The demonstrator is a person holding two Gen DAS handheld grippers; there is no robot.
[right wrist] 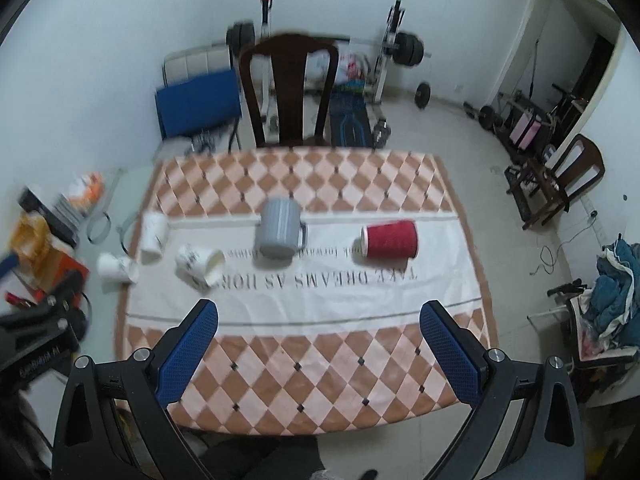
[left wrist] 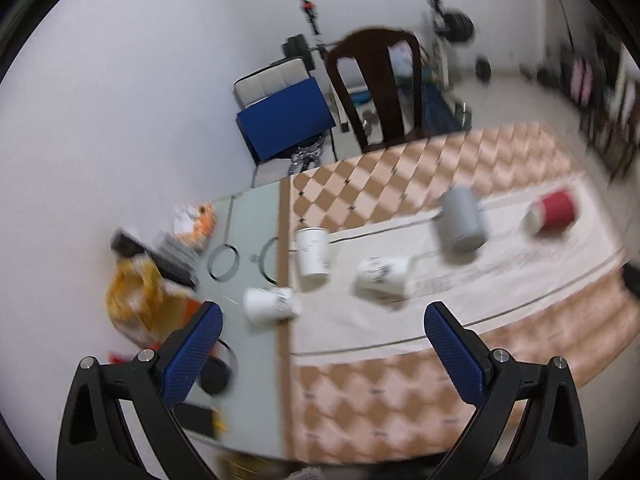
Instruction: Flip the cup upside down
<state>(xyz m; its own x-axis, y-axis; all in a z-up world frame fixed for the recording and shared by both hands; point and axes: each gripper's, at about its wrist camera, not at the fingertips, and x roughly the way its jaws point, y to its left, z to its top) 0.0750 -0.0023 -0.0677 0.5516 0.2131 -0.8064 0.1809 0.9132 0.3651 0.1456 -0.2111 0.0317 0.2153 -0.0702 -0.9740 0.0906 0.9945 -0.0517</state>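
Observation:
Several cups stand or lie on the white band of the checkered tablecloth (right wrist: 304, 184). A grey mug (right wrist: 280, 229) with a handle stands mouth down in the middle; it also shows in the left wrist view (left wrist: 462, 218). A red cup (right wrist: 390, 239) lies on its side to the right, also in the left wrist view (left wrist: 554, 210). Three white paper cups are at the left: one upside down (right wrist: 153, 237), two on their sides (right wrist: 200, 263) (right wrist: 117, 267). My left gripper (left wrist: 322, 314) and right gripper (right wrist: 318, 312) are open, empty, above the table's near part.
A dark wooden chair (right wrist: 290, 88) stands at the table's far side. Boxes and snack bags (right wrist: 48, 220) clutter the glass table (left wrist: 248, 216) left of the cloth. Gym weights and a blue folder stand by the back wall. Another chair (right wrist: 568, 180) is at the right.

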